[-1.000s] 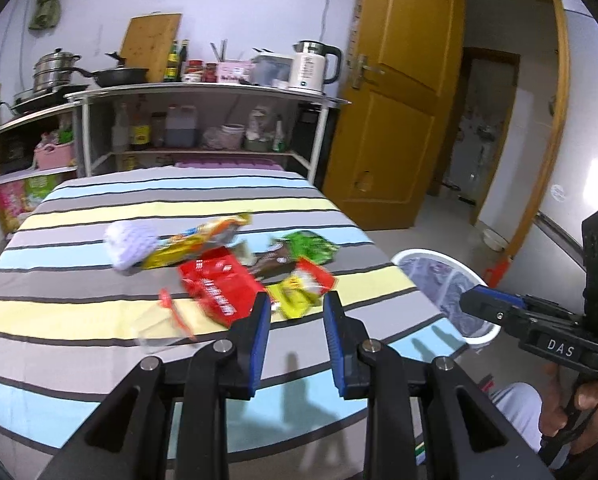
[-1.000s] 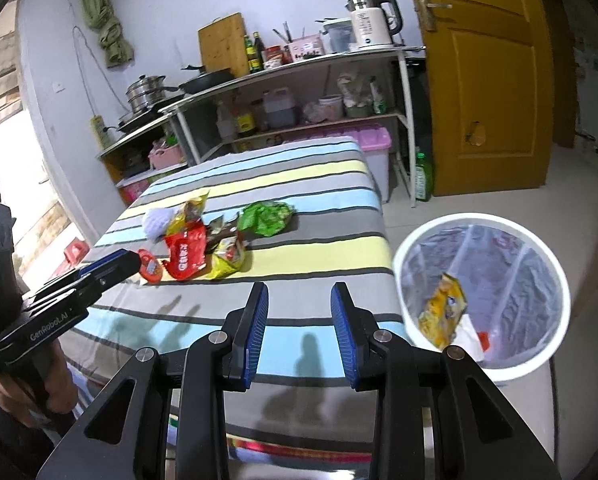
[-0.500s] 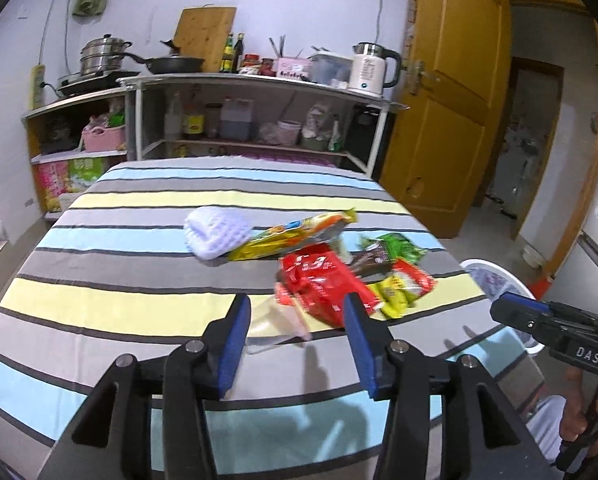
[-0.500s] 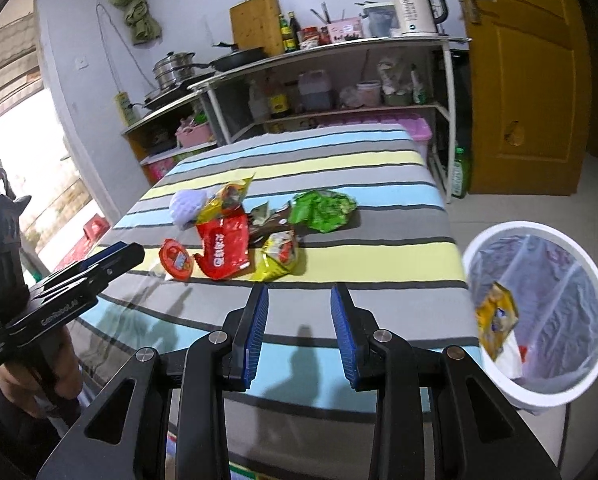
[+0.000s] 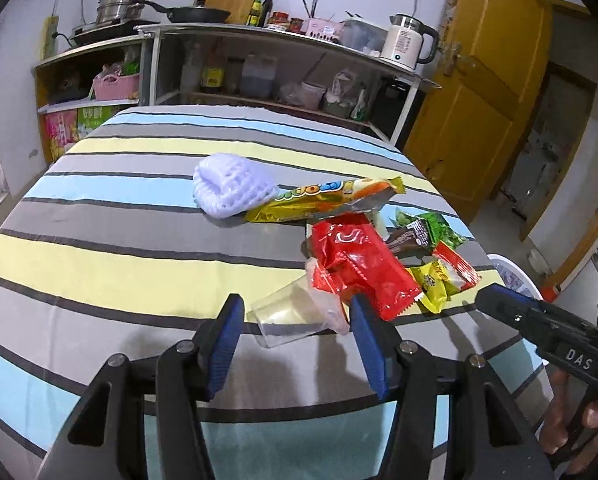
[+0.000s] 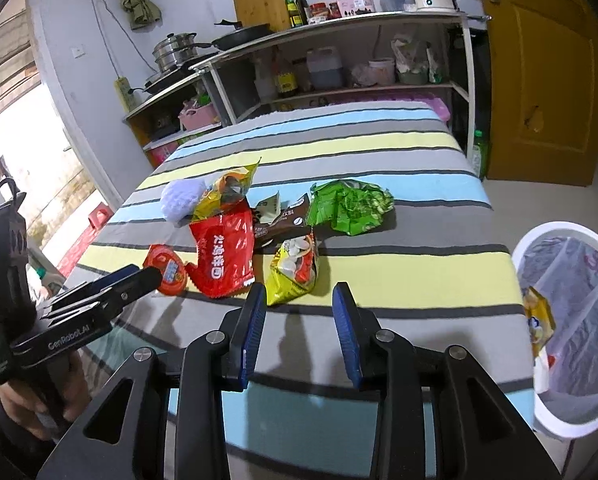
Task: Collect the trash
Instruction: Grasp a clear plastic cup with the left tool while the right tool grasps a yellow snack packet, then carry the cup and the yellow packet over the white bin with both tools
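Wrappers lie in a heap on the striped tablecloth [image 5: 111, 264]: a red bag [image 5: 359, 264] [image 6: 225, 256], a long yellow wrapper [image 5: 323, 198], a green wrapper [image 6: 351, 206], a brown wrapper [image 6: 283, 220] and a yellow-red packet [image 6: 295, 268]. A white foam net [image 5: 231, 188] sits at the far side of the heap. A clear plastic cup [image 5: 291, 316] with a red peeled lid [image 6: 167, 266] lies on its side. My left gripper [image 5: 295, 304] straddles the cup, jaws opening, pads apart from it. My right gripper [image 6: 299, 296] hovers just short of the yellow-red packet, opening slightly, with nothing between its jaws.
A white bin [image 6: 539, 240] with a clear liner stands off the table's right edge and holds a yellow packet [image 6: 539, 316]. Metal shelves [image 6: 339, 20] with pots, bottles and a kettle [image 5: 407, 42] stand behind the table. A yellow door [image 5: 483, 92] is at the right.
My left gripper has opened wider and sunk toward the table until the clear cup lies between its jaws. My right gripper has moved closer to the wrapper heap, away from the bin.
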The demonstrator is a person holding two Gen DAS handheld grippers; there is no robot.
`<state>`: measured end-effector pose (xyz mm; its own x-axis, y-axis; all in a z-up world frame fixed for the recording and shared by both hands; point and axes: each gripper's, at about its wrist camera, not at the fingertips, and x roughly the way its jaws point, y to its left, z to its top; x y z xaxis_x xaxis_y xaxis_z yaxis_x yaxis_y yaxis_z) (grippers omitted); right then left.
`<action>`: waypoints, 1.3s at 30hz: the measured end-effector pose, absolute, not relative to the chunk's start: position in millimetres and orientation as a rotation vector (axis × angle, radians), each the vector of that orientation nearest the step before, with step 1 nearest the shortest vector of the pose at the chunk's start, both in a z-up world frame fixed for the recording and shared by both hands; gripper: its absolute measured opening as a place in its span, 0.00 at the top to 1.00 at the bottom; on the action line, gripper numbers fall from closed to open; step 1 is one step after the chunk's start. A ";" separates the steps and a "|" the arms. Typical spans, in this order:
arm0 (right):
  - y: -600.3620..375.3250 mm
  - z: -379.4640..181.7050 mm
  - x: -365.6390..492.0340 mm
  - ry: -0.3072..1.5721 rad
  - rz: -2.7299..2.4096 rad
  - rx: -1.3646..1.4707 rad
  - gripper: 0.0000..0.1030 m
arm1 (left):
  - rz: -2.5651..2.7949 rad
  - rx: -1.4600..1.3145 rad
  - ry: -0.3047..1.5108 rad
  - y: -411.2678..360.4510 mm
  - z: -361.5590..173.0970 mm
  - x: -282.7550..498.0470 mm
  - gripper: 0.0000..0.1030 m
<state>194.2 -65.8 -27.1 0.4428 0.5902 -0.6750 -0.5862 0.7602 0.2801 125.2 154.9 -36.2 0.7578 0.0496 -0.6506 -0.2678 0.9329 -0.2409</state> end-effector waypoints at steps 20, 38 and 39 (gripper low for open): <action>-41.7 -38.3 219.2 0.894 0.724 -0.004 0.68 | 0.176 -0.336 0.717 152.8 -39.5 130.8 0.49; -86.9 -17.4 194.3 0.820 0.700 0.042 0.74 | 0.135 -0.295 0.670 124.1 -18.4 118.2 0.49; -91.5 -15.4 192.1 0.815 0.694 0.047 0.74 | 0.129 -0.291 0.667 120.6 -16.5 117.6 0.49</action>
